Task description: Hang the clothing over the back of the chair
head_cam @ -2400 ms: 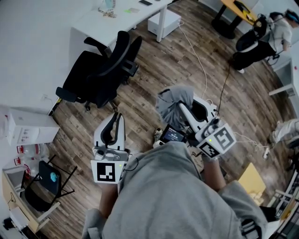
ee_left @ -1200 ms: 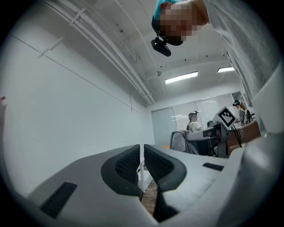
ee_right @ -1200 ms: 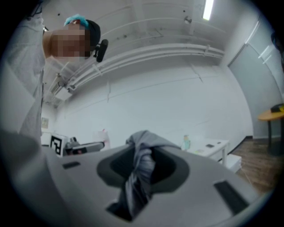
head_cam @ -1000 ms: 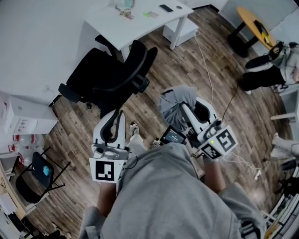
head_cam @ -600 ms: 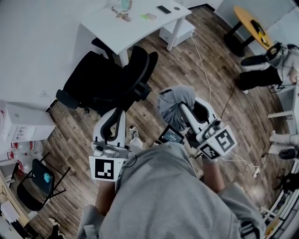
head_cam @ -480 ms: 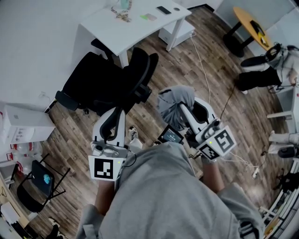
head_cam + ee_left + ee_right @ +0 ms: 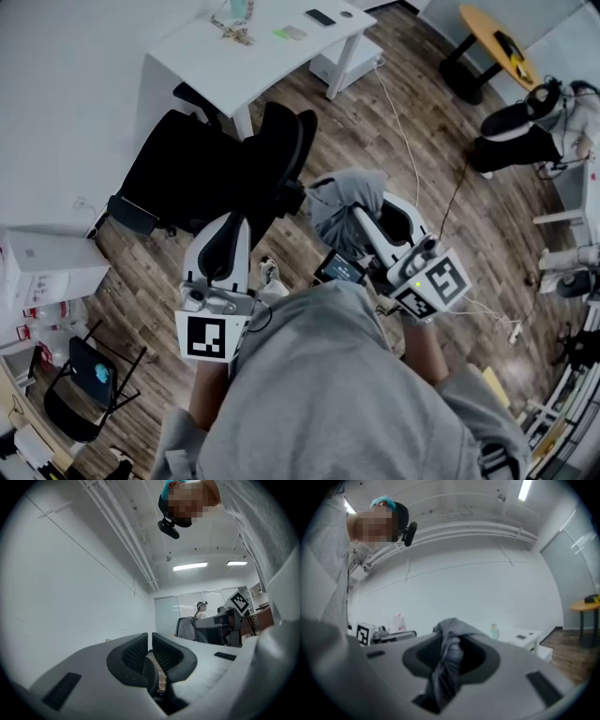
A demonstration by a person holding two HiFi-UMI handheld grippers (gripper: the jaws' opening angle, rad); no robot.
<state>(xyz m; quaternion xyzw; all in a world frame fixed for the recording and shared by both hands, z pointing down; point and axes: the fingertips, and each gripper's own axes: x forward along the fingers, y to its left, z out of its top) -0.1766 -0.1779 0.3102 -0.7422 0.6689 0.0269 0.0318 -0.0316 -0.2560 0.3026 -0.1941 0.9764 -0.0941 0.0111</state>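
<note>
Soft, matt grey cloth clothing [image 7: 343, 195], matt black chair [image 7: 183, 173], wood-grain plank floor [image 7: 337, 127]

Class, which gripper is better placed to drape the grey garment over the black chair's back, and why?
Right. The right gripper is shut on the grey garment, near the black chair; the left gripper is shut, empty.

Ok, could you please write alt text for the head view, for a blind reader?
From above: the right hand-held gripper holds bunched grey clothing near a black chair. The left hand-held gripper, shut and empty, points toward the chair, above a wooden floor.
</note>
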